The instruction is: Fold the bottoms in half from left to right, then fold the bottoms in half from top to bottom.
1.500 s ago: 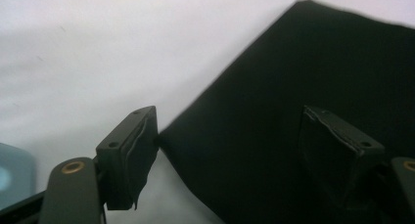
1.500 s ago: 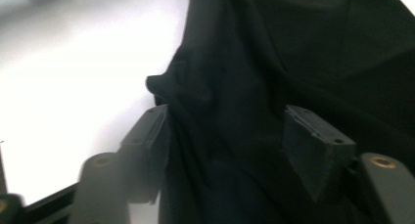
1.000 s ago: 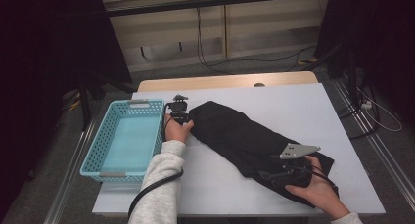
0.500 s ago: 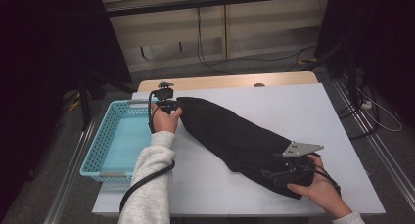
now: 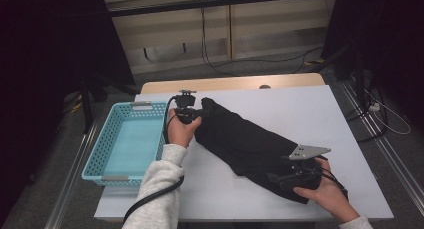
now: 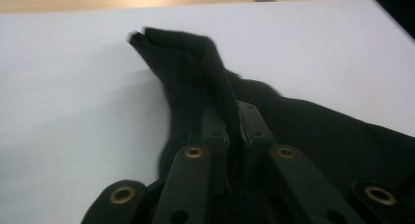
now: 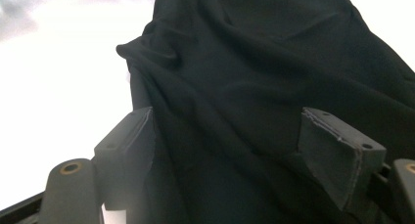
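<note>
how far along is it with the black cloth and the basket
Done: the left gripper is shut on one end of the black cloth. In hand: the right gripper, jaws just opening, straddles the other end. Left: the cloth lies on the table; the blue basket holds nothing.

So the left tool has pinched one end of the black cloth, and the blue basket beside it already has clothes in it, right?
Not quite: the blue basket holds nothing, as the high view shows. The rest stands: the left tool is shut on one end of the black cloth.

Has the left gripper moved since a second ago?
Yes. The left gripper, shut on the black cloth, rose and shifted toward the table's far edge, nearer the blue basket's far corner.
</note>
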Tool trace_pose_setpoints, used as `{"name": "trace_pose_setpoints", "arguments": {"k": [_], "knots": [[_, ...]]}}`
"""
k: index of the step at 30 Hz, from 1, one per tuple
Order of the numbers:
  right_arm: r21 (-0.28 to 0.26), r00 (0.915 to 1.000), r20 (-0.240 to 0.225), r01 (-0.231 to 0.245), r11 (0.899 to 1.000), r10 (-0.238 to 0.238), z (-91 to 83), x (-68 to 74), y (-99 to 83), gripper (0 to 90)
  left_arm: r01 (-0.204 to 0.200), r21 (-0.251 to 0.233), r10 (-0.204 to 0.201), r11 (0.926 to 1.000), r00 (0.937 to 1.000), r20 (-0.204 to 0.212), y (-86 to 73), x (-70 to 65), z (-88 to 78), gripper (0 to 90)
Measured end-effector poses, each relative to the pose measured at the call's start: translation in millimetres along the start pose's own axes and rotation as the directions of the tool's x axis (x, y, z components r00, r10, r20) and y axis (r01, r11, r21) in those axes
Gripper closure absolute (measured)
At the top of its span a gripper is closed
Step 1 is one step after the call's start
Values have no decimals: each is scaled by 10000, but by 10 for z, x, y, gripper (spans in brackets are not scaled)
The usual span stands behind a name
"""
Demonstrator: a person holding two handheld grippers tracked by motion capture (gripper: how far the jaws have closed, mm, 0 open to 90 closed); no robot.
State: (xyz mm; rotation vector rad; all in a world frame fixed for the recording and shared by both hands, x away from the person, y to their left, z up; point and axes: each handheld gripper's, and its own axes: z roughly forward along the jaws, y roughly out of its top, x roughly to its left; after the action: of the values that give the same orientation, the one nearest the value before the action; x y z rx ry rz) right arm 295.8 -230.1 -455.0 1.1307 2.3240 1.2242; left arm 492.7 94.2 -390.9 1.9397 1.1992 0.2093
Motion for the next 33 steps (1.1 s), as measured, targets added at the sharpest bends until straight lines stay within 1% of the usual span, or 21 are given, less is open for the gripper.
{"name": "trace_pose_setpoints", "arguments": {"k": [1, 2, 3, 6, 7, 8, 9, 11, 12, 15, 16, 17, 19, 21, 22, 23, 24, 28, 29, 32, 33], "knots": [[11, 10000, 10, 9, 10000, -9, 1, 0, 0, 218, -525, 41, 525, 9986, 9986, 85, -32, -105, 14, 840], [4, 10000, 29, 16, 10000, -16, 2, -1, -1, 216, -608, -10, 608, 9981, 9980, 185, -49, -141, 22, 840], [14, 10000, 30, -1, 10000, 1, 3, -2, -2, 215, -751, -5, 751, 9972, 9964, 397, -74, -191, 35, 840], [53, 10000, 55, -23, 10000, 23, 9, -5, -8, 211, -938, 15, 934, 9956, 9925, 785, -137, -260, 69, 840], [45, 10000, 73, -18, 10000, 17, 10, -7, -9, 211, -936, -8, 933, 9956, 9918, 873, -165, -285, 82, 840], [32, 9999, 123, -16, 10000, 15, 9, -13, -10, 207, -1032, 8, 1027, 9947, 9906, 900, -181, -296, 86, 840], [19, 9999, 112, -22, 10000, 22, 8, -19, -11, 205, -1032, 8, 1027, 9947, 9906, 900, -181, -296, 86, 840], [-16, 9998, 181, -76, 10000, 77, -1, -31, -14, 202, -1257, 30, 1246, 9921, 9857, 1136, -247, -357, 95, 840], [-17, 9997, 220, -81, 10000, 82, -4, -38, -14, 196, -1294, -40, 1290, 9916, 9854, 1113, -266, -372, 98, 840], [-33, 9995, 304, -102, 9999, 103, -2, -46, -12, 190, -1283, 3, 1272, 9917, 9839, 1256, -315, -377, 104, 840], [-43, 9994, 324, -100, 9999, 101, 2, -47, -9, 186, -1209, -116, 1214, 9926, 9842, 1285, -331, -384, 111, 840], [-46, 9994, 329, -132, 9999, 134, 3, -46, -6, 186, -1272, -46, 1266, 9919, 9823, 1378, -349, -381, 106, 840], [-101, 9993, 345, -132, 9999, 135, 8, -46, 0, 184, -1271, -88, 1270, 9919, 9814, 1437, -366, -388, 111, 840], [-132, 9993, 340, -132, 9998, 136, 13, -46, 19, 181, -1540, -60, 1531, 9881, 9764, 1522, -406, -410, 113, 840], [-169, 9993, 329, -159, 9997, 164, 14, -47, 22, 181, -1414, -164, 1423, 9898, 9775, 1559, -420, -424, 120, 840], [-160, 9993, 345, -154, 9998, 160, 14, -50, 23, 181, -1414, -164, 1423, 9898, 9775, 1559, -420, -424, 120, 840], [-155, 9991, 409, -138, 9998, 145, 13, -54, 22, 181, -1531, -132, 1532, 9881, 9738, 1680, -443, -441, 122, 840], [-60, 9986, 508, -110, 9999, 113, 20, -72, 5, 180, -1730, -154, 1729, 9848, 9680, 1818, -467, -502, 131, 840], [-55, 9986, 520, -128, 9999, 130, 21, -78, 3, 180, -1730, -154, 1729, 9848, 9680, 1818, -467, -502, 131, 840], [-94, 9980, 604, -160, 9998, 165, 7, -94, 0, 179, -2035, -247, 2044, 9788, 9592, 1951, -473, -584, 129, 840], [-94, 9980, 604, -160, 9998, 165, 7, -94, 0, 179, -2035, -247, 2044, 9788, 9592, 1951, -473, -584, 129, 840]]}}
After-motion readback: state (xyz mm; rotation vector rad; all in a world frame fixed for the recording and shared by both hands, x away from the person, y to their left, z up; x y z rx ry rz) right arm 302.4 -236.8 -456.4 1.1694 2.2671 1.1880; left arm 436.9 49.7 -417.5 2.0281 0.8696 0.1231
